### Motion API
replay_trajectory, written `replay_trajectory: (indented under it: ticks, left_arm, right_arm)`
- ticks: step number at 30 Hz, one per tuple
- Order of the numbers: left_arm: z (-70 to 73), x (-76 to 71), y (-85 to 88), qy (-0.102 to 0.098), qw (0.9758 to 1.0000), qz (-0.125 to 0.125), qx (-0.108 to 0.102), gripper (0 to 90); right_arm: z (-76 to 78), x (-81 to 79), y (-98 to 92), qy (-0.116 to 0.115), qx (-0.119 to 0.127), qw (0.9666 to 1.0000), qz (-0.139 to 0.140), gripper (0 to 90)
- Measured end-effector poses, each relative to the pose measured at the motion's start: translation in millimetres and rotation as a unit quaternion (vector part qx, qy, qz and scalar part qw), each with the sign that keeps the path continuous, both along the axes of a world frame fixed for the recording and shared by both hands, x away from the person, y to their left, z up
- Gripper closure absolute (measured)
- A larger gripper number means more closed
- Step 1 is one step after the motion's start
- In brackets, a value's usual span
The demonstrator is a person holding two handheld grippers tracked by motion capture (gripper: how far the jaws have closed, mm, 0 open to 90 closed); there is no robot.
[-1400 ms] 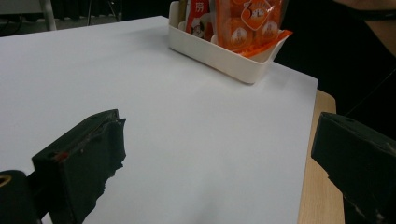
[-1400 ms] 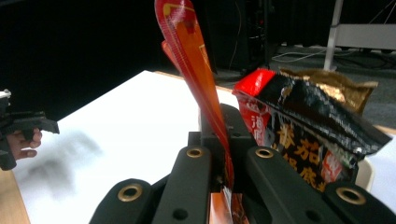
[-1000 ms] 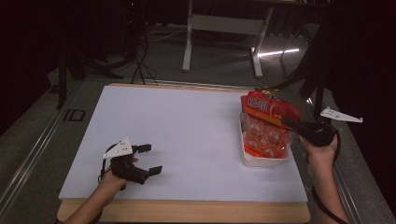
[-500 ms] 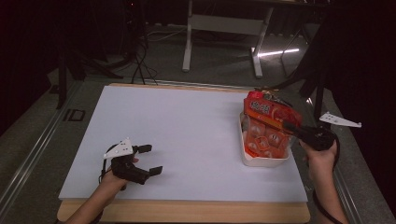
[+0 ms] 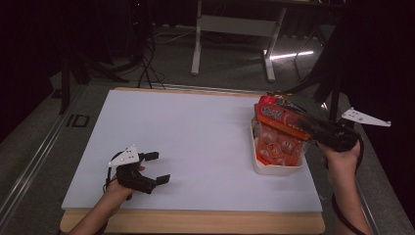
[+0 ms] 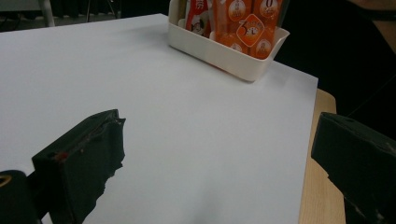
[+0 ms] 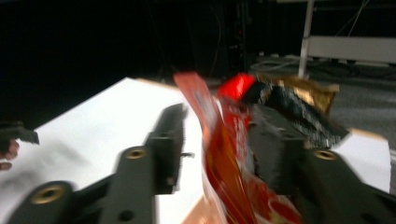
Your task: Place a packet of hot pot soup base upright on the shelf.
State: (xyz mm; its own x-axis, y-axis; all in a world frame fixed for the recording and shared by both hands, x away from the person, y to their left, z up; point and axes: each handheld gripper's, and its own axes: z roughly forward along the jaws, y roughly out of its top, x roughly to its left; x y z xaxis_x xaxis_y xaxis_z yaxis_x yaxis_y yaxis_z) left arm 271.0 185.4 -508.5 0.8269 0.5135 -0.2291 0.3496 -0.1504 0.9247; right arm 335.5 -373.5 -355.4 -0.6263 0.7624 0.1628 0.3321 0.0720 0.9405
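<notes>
The red snack bag (image 5: 274, 116) stands at the right of the high view, upright in the white tub (image 5: 276, 169), its crinkled top poking above the rim and leaning a little toward the upper left. Below it in the tub I can see orange packets (image 5: 279, 147) packed side by side; the left gripper view shows them too, at the top of the frame, with round printed labels. The tub sits near the right edge of the white sheet (image 5: 195, 137) that covers the bench (image 5: 195, 223).

My right tongs (image 5: 288, 116) reach in from the lower right of the high view and sit at the top of the bag. In the right gripper view the bag (image 7: 219, 154) runs up between my two black jaws, close against the right one, while a clear gap shows on the left side. The jaws have just been opening, so my hold is released, with the bag between them and not pressed.

My left tongs (image 5: 157, 167) rest at the lower left of the high view, low over the sheet and well apart from the tub. Their jaws are spread wide with nothing between them but bare white sheet (image 6: 187, 116), as the left gripper view shows.
</notes>
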Motion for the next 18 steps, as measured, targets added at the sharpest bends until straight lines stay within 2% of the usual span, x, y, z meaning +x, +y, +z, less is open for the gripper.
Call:
replay_trajectory:
  ticks: [6, 9, 10, 11, 18]
  left_arm:
    - [-0.5, -1.4, 0.7, 0.0, 1.0, -0.001, 0.001, 2.6]
    - [0.2, -1.7, 1.2, -0.001, 1.0, -0.001, 0.002, 2.6]
    - [0.3, -1.7, 1.3, -0.001, 1.0, -0.001, 0.001, 2.6]
    - [0.3, -1.7, 1.2, -0.002, 1.0, -0.001, 0.001, 2.6]
    - [-0.1, -2.4, 0.0, -0.003, 1.0, -0.002, 0.005, 2.6]
  right_arm:
    - [20.6, -9.0, 10.4, -0.023, -0.002, 0.9997, 0.013, 42.8]
    - [22.7, -10.6, 11.8, -0.026, -0.004, 0.9995, 0.014, 41.8]
    - [29.1, -16.2, 17.9, -0.035, 0.001, 0.9991, 0.023, 38.0]
    - [31.4, -19.4, 22.8, -0.042, -0.005, 0.9988, 0.026, 36.0]
    - [28.7, -24.7, 37.3, -0.046, -0.005, 0.998, 0.043, 28.2]
